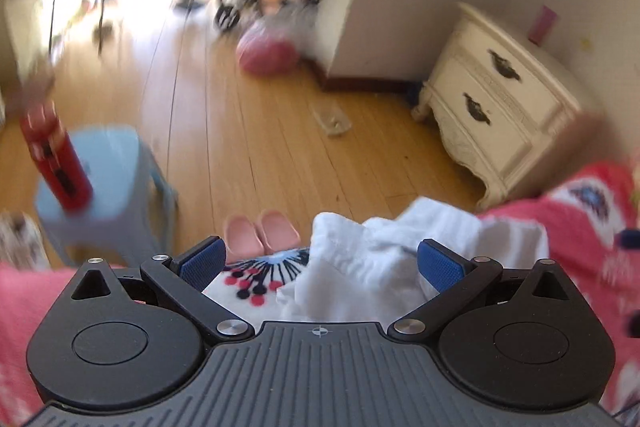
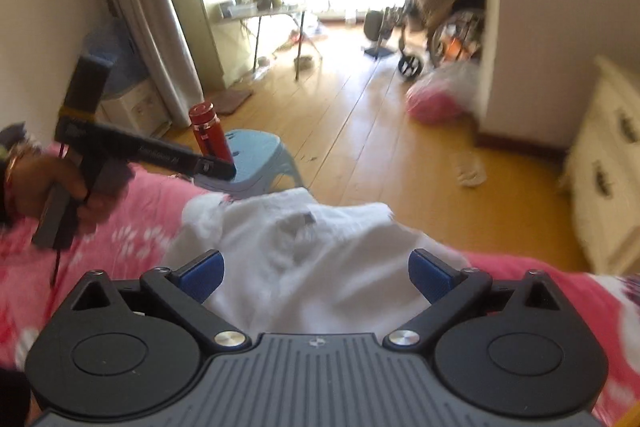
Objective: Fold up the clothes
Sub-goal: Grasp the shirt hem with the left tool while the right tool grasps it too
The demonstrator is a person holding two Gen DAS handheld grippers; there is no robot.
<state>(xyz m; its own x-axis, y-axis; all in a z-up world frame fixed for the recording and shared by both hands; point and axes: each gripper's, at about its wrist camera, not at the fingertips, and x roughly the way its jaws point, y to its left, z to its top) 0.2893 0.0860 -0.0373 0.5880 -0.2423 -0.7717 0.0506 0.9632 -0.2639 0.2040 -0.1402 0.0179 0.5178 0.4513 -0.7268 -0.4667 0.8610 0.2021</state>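
Shirt [image 2: 304, 247] bunched on pink blanket [image 2: 132, 219], not folded yet.
Both grippers, left [image 1: 322, 263] and right [image 2: 316, 273], gape empty; I'd pinch two corners and pull flat first.

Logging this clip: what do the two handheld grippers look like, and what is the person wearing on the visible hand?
Both the left gripper and right gripper have blue ribbed fingertip pads on black linkage arms with silver pivot screws, two round black housings and a grey ridged centre plate bearing a small crosshair mark. From the right wrist view, the left gripper is a black pistol-grip body with a yellow band and white lettering. The hand wears a red-and-gold bangle.
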